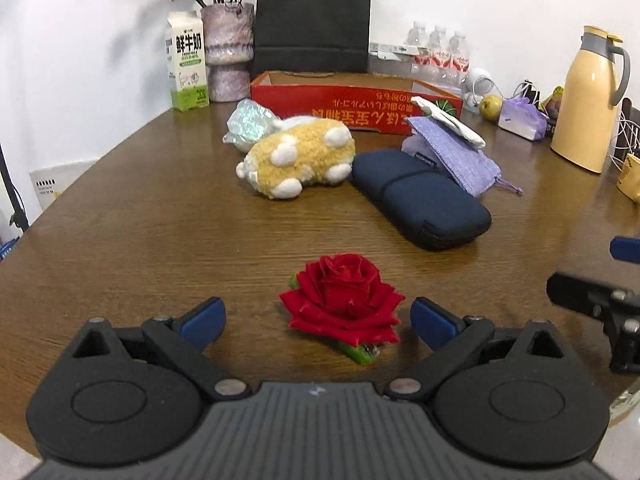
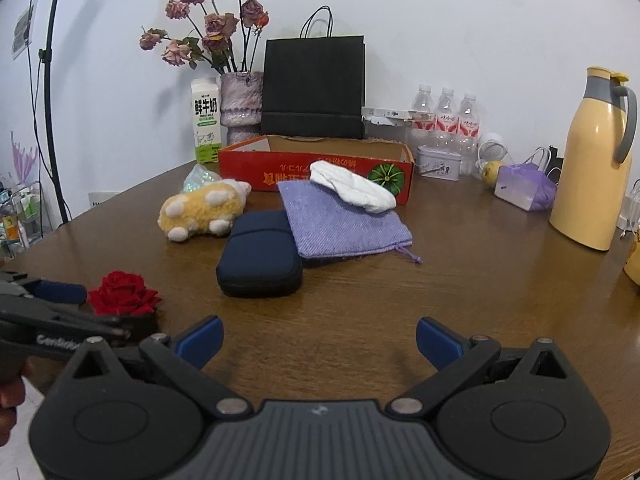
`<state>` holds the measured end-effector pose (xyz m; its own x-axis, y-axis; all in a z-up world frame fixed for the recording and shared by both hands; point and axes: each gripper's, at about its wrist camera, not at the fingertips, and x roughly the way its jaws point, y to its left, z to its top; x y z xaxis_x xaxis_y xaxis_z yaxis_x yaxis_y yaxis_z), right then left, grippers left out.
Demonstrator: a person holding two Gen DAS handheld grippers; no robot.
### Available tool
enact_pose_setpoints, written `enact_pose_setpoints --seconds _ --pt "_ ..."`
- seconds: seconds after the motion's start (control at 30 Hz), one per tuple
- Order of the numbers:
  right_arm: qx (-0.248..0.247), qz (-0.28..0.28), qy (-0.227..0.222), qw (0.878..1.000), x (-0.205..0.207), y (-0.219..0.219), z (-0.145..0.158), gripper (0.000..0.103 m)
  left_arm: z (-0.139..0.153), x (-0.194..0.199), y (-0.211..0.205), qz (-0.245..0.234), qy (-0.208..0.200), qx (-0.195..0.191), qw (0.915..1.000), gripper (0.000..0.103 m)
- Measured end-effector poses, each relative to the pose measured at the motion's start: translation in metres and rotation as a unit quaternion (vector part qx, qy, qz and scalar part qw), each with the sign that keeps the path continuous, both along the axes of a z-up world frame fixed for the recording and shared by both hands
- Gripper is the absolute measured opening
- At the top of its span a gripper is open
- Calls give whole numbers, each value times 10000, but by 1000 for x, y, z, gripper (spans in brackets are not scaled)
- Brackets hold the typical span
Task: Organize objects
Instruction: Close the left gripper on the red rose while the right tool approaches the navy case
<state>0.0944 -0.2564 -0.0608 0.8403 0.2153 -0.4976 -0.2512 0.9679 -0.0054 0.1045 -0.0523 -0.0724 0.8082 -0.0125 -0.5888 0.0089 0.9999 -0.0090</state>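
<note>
Left tongs [image 1: 318, 318] spread wide, grasping nothing, with the red rose head [image 1: 343, 300] lying on the desk [image 1: 140, 220] between the blue pads [image 1: 204, 320] near the front edge; whether either pad touches the petals is hard to tell. Right tongs [image 2: 319, 342] likewise released, over bare wood by the front edge. Mid-desk: yellow plush toy [image 2: 202, 210], navy zip case [image 2: 260, 258] and purple drawstring pouch [image 2: 344, 224] with a white cloth bundle [image 2: 352, 186] on it, all in front of the red cardboard box [image 2: 316, 168] toward the back edge.
</note>
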Motion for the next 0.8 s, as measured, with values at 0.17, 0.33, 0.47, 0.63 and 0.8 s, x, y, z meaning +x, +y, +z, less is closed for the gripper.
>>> enact_pose_setpoints --seconds 0.17,0.33,0.47,0.63,0.8 --pt "23 -38 77 10000 4 0 -6 103 1 -2 -6 -109 -242 127 9996 54" --pt "21 -52 116 9999 5 -1 -9 103 2 -2 -2 -155 -327 16 9993 44" --pt "-6 -34 154 9999 7 1 -12 103 3 -3 2 -168 -394 -16 9991 42" --pt "-126 61 185 9997 13 10 -14 103 7 -3 12 -89 -491 -16 9988 42" --pt "-230 187 146 9995 21 19 -11 103 14 -1 28 24 -679 -3 9977 42"
